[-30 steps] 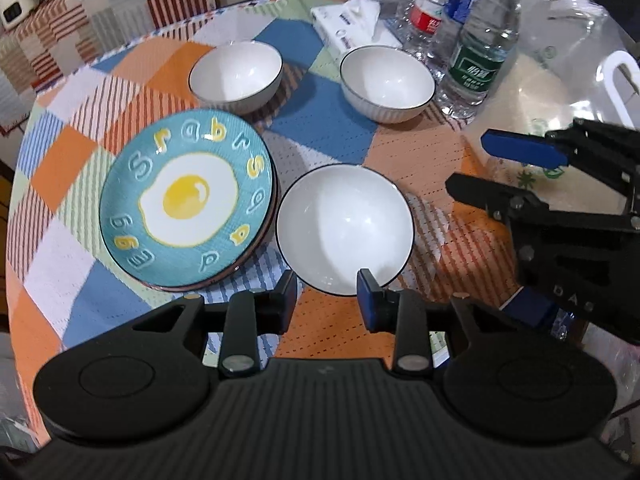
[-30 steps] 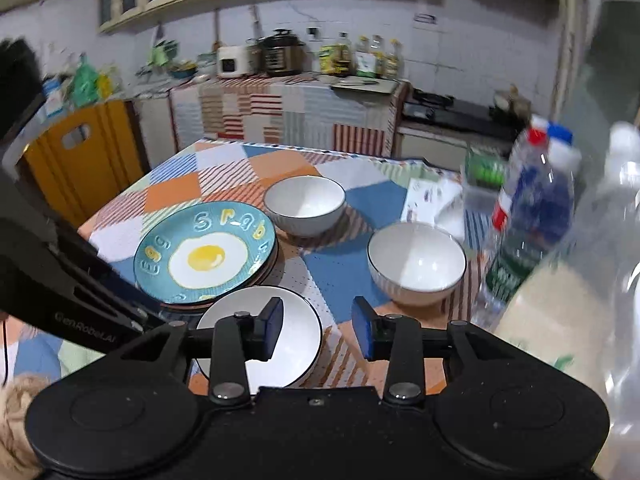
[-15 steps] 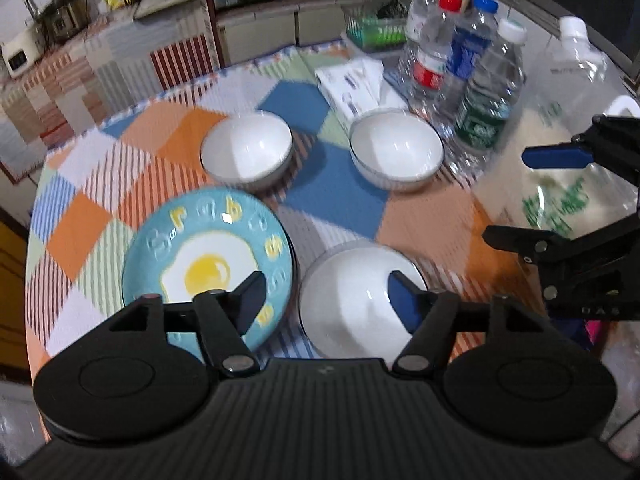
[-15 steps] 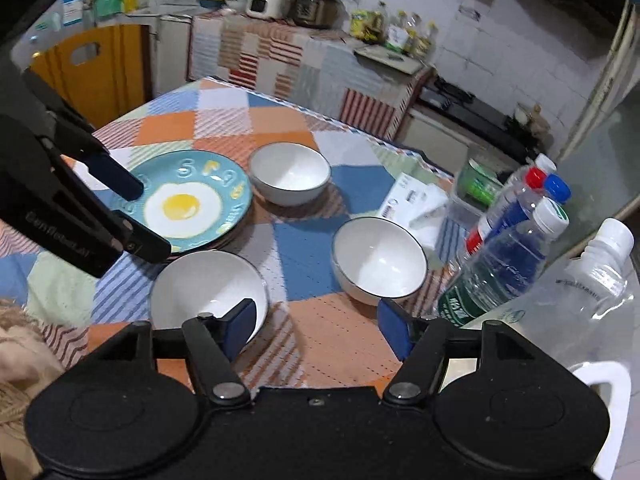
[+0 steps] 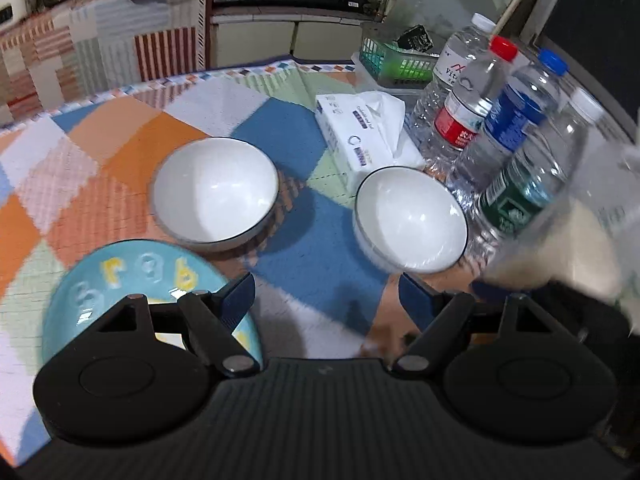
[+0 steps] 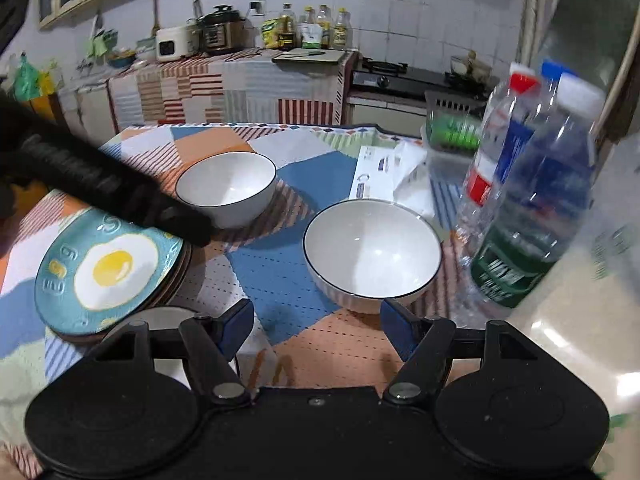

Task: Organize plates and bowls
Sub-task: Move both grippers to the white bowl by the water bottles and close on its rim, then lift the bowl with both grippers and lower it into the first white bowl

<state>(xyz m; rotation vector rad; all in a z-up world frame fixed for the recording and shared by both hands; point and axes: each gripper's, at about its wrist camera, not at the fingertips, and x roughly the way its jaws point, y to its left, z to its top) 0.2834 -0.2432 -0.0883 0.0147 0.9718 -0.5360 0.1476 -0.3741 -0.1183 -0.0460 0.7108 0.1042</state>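
Two white bowls with dark rims stand on the patchwork tablecloth: one to the left [image 5: 216, 196] [image 6: 228, 188] and one to the right [image 5: 412, 224] [image 6: 372, 252]. A teal fried-egg plate [image 5: 120, 288] [image 6: 108, 268] tops a small stack of plates at the near left. A third bowl's rim [image 6: 168, 313] peeks out behind my right gripper's left finger. My left gripper [image 5: 326, 296] hangs over the cloth between the plate and the right bowl, its jaws opening with nothing between them. My right gripper [image 6: 316, 322] is open and empty, just short of the right bowl. The left gripper [image 6: 100, 184] shows there as a dark blur over the plate.
Several water bottles [image 5: 500, 120] [image 6: 532, 208] crowd the right side, close to the right bowl. A tissue pack [image 5: 360, 132] lies behind that bowl, and a green basket [image 5: 396, 64] stands at the table's far edge. A large clear container [image 5: 592, 240] is at the near right.
Both grippers have opened wide. The left one moved forward toward the two far bowls, and the near bowl slipped out of its view. The right one dropped closer to the right bowl.
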